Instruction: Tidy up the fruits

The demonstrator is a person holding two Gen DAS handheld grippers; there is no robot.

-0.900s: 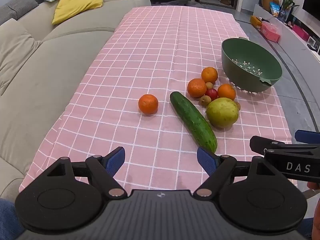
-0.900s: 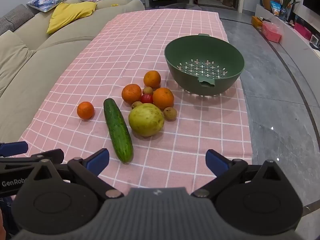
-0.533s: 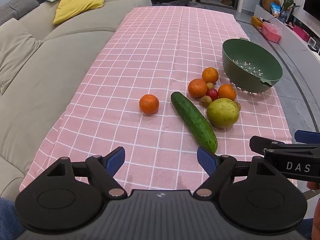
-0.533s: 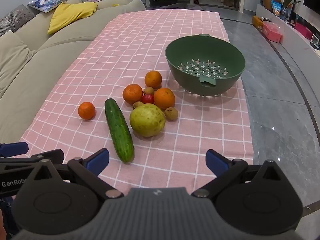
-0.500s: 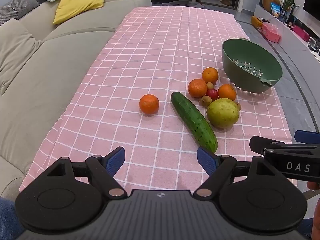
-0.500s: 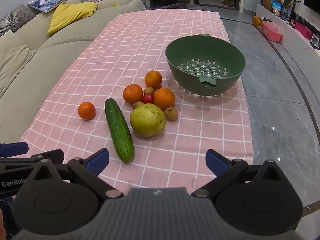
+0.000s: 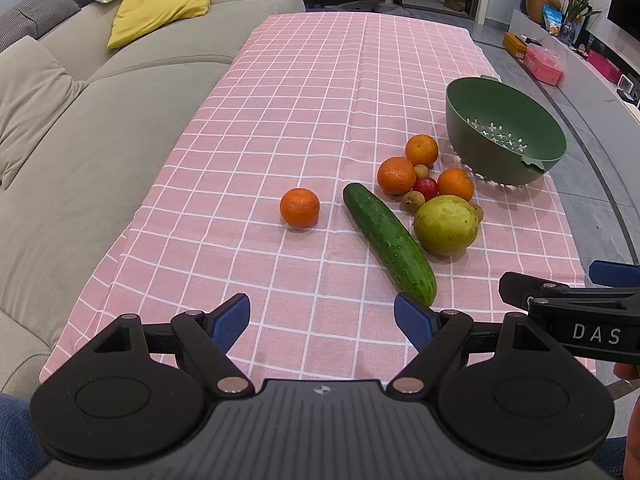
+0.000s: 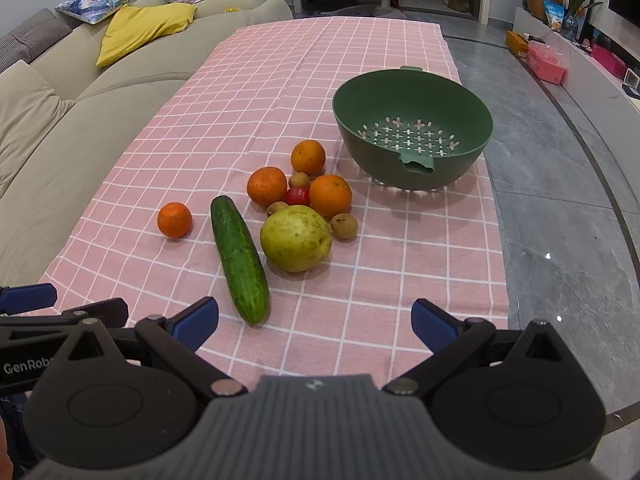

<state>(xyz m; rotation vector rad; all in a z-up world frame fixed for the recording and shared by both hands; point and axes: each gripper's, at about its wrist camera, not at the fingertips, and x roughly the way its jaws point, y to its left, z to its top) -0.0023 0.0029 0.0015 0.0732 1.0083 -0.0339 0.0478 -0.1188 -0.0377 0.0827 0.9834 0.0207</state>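
On the pink checked tablecloth (image 7: 320, 100) lies a cucumber (image 7: 389, 237) (image 8: 239, 258), with a lone tangerine (image 7: 299, 207) (image 8: 174, 219) to its left. Right of it sit a yellow-green pear (image 7: 445, 225) (image 8: 295, 238), three oranges (image 8: 330, 195), a small red fruit (image 8: 297, 196) and small brown fruits. An empty green colander bowl (image 7: 505, 136) (image 8: 413, 130) stands behind them. My left gripper (image 7: 322, 322) hovers open near the table's front edge, nothing between its fingers. My right gripper (image 8: 315, 322) is open beside it, also empty.
A beige sofa (image 7: 80, 128) with a yellow cushion (image 7: 158, 12) runs along the table's left side. Grey stone floor (image 8: 560, 220) lies to the right, with a low shelf of boxes and plants at the far right. An office chair stands beyond the table.
Both views have crept slightly nearer the fruit; the fruit and bowl have not moved and both grippers stay open.
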